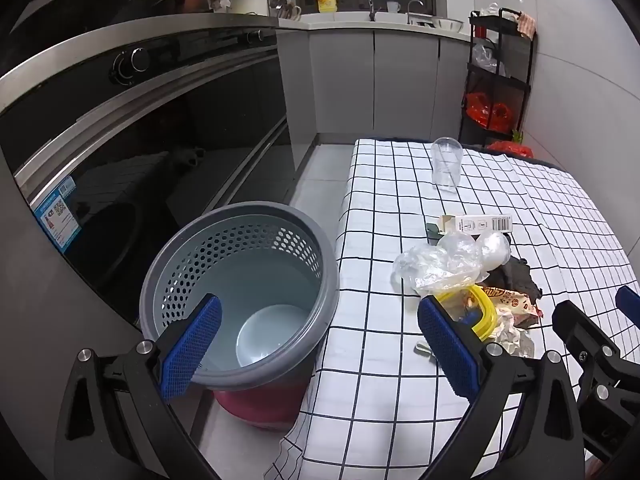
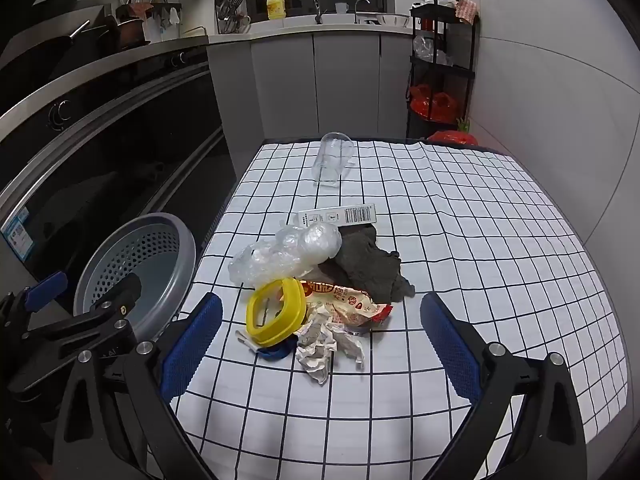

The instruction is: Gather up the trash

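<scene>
Right gripper (image 2: 320,344) is spread wide and empty, hanging over the near half of the table (image 2: 500,280) and tilted down at the trash pile (image 2: 320,280), which sits mid-table toward the left edge. Left gripper (image 1: 320,344) is also fully spread and empty, straddling the gap between the table's left edge and the gray bin (image 1: 240,300) on the floor beside it. Nothing grabbed yet. Best first pick looks like the crumpled paper (image 2: 320,348) or the yellow ring (image 2: 276,312), both nearest the right gripper: come straight down, pads either side, close firmly, lift clear before swinging left to the bin. Clear plastic cup (image 2: 332,158) stands apart near the far edge; leave it for later.
</scene>
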